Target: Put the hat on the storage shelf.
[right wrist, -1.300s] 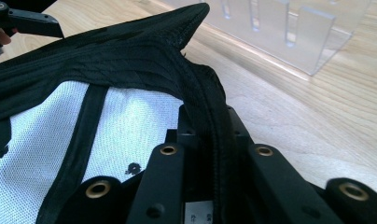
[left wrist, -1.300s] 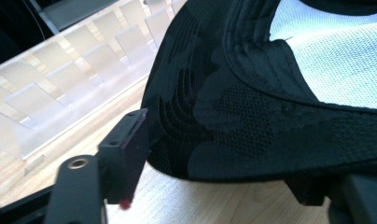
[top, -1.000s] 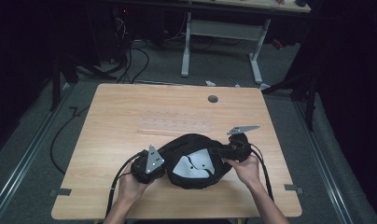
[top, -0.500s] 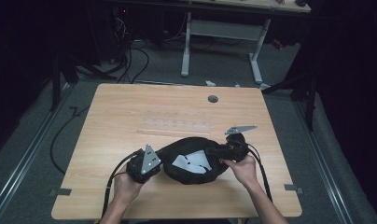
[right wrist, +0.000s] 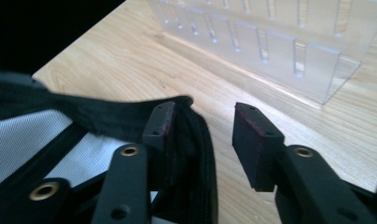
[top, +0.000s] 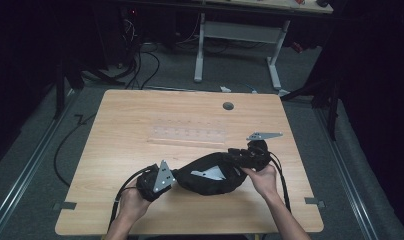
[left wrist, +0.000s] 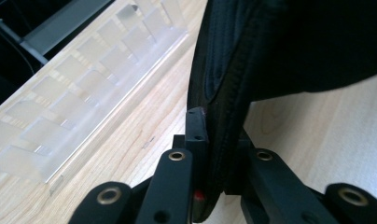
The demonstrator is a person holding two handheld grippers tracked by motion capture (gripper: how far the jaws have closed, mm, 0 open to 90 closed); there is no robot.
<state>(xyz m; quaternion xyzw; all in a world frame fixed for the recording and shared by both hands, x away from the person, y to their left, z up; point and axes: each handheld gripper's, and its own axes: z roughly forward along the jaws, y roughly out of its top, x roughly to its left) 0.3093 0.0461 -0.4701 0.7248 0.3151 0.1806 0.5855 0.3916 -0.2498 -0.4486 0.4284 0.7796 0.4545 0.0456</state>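
With the left claw (left wrist: 210, 158) clamped on the black bag (top: 210, 172) and the right claw (right wrist: 203, 135) just opening, fabric between its jaws, the unsupported bag could sag shut near the tabletop's (top: 140, 125) front edge.

Parts hidden or cut off

The black bag (left wrist: 289, 46) runs past the top and right edges in the left gripper view; the clear rack (right wrist: 270, 42) is cut by the top edge.

On the counter (top: 130, 130) the bag (top: 210, 175) lies near the front edge, right of centre. The left gripper (top: 157, 181) is at its left end, the right gripper (top: 252, 154) at its right end. The rack (top: 187, 134) lies just beyond the bag, mid-counter.
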